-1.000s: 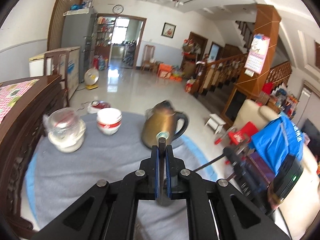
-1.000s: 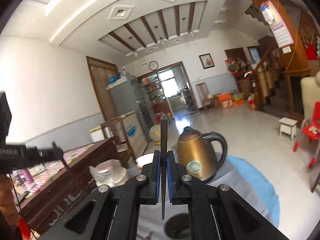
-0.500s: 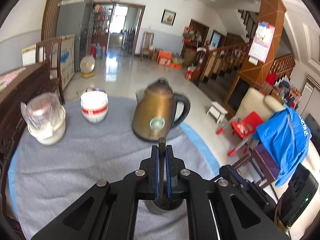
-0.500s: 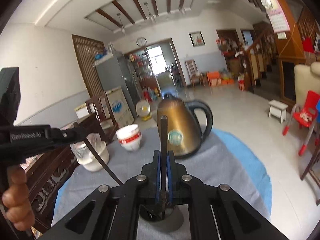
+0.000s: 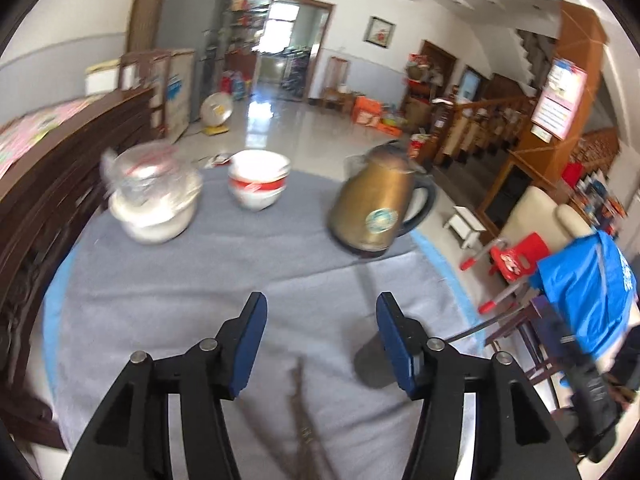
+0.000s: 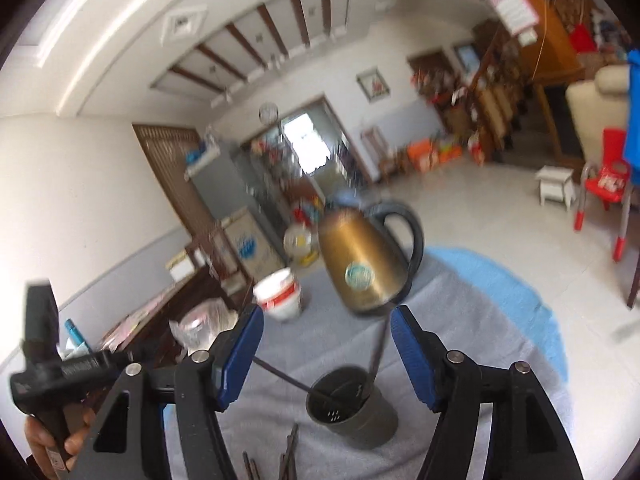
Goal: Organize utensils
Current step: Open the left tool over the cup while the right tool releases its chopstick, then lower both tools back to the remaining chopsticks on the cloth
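The dark utensil holder (image 6: 352,404) stands upright on the grey cloth (image 6: 460,344) just below and ahead of my right gripper (image 6: 326,354). Two thin dark sticks (image 6: 378,350) lean inside it, one tilted up toward the kettle, the other slanting out to the left over the rim. More dark utensils (image 6: 290,454) lie flat on the cloth right in front of the holder, near the bottom of my right view; through my left camera one of these utensils (image 5: 300,404) shows blurred on the cloth between the fingers.

My right gripper's jaws are opening, and nothing sits pressed between the blue pads (image 6: 412,364). My left gripper (image 5: 320,342) is opening too, its pads apart over bare cloth, with the holder's dark side (image 5: 370,360) just beside the right finger.

Further back on the cloth stands a brass-coloured kettle (image 5: 378,204) with a black handle, a red-and-white bowl (image 5: 258,184) to its left, and a clear lidded container (image 5: 154,196) beyond that. At the left edge of my right view, my hand (image 6: 52,446) wraps the other gripper's black handle.
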